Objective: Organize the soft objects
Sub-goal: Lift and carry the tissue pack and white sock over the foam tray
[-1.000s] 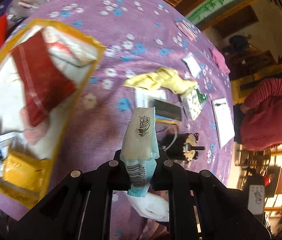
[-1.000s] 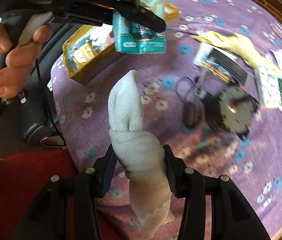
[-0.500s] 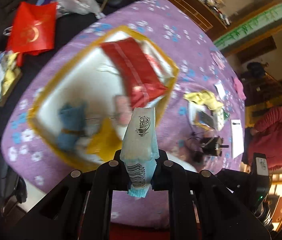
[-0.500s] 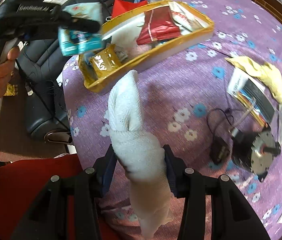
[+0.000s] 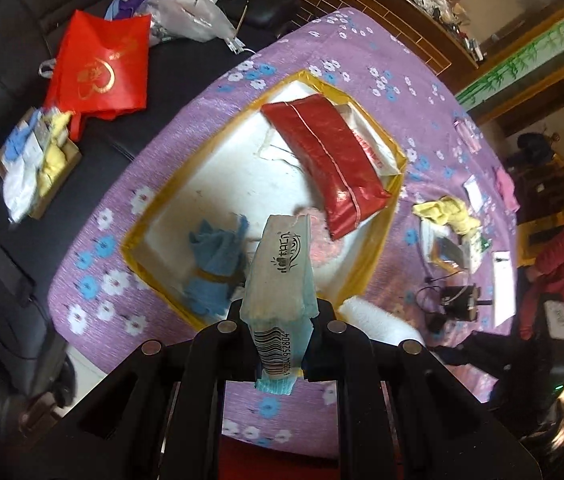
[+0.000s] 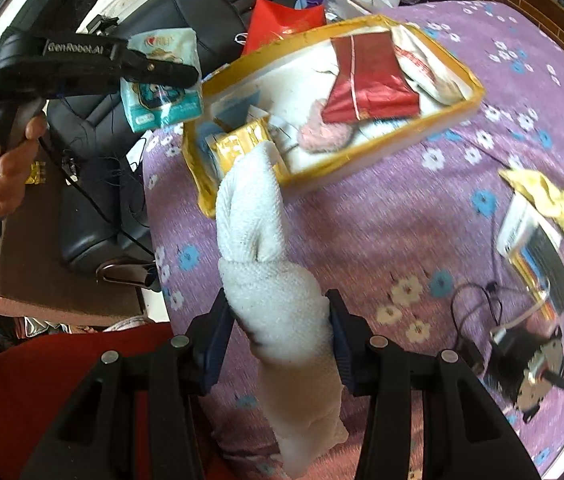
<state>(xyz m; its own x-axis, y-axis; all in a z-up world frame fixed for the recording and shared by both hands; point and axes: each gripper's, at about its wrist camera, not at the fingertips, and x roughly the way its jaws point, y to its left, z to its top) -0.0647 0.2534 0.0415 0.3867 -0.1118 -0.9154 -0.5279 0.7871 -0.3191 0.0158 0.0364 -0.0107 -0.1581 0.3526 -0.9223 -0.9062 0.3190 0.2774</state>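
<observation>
I have both tongs loaded: my left tongs [image 5: 278, 344] are clenched on a tissue pack [image 5: 280, 280], and my right tongs [image 6: 278, 320] are grasping a rolled white towel [image 6: 266, 264]. The tissue pack hangs over the near edge of the yellow-rimmed tray [image 5: 366, 276], while the towel is held above the purple flowered cloth on the desk [image 6: 382, 220], just short of the tray's near corner. The job looks well along to my eye: a red packet [image 5: 330, 160], a white packet under it, a blue cloth bundle [image 5: 214, 268], a pink fluffy thing [image 6: 324, 130] and a gold packet [image 6: 242, 146] already lie in the tray. What is left, I judge, is to set down these two, and perhaps the crumpled yellow cloth [image 6: 554, 200] lying off to the side. Around it sit a small motor with its cable [image 6: 530, 356] and a few cards and booklets, none of them soft. The white middle of the tray is bare, so little blocks the drop; my two tongs are close and could crowd each other.
</observation>
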